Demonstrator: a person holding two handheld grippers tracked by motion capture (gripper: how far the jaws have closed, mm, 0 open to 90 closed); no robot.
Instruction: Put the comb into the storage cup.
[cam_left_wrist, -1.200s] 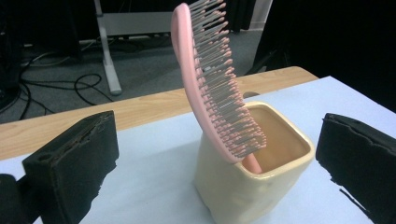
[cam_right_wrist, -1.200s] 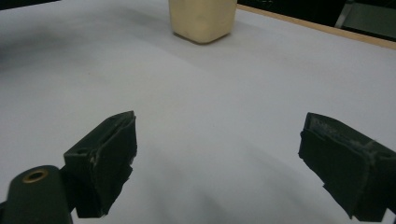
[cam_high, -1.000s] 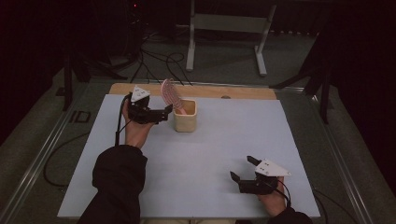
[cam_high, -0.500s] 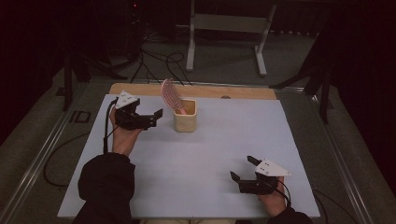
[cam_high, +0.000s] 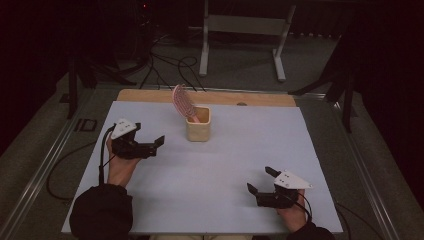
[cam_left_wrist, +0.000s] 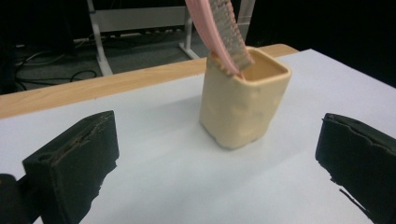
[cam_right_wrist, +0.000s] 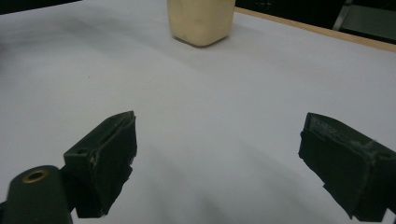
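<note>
Hairbrush, pink plastic (cam_high: 183, 101), leans upright in your cream square cup (cam_high: 199, 125) | ahead-right of left gripper (cam_high: 149, 145), jaws open, nearer | right gripper (cam_high: 259, 184) open, well apart

A cup (cam_high: 198, 130) stood on the desk (cam_high: 240, 165), toward its far edge and a little left of the middle. A hairbrush (cam_high: 183, 102) stood in the cup, leaning up and away to the cup's left. The left hand-held gripper (cam_high: 159, 144) was left of the cup and slightly nearer the person, close to it but apart. The right hand-held gripper (cam_high: 260, 181) was well apart from the cup, to its right and near the desk's front edge.
</note>
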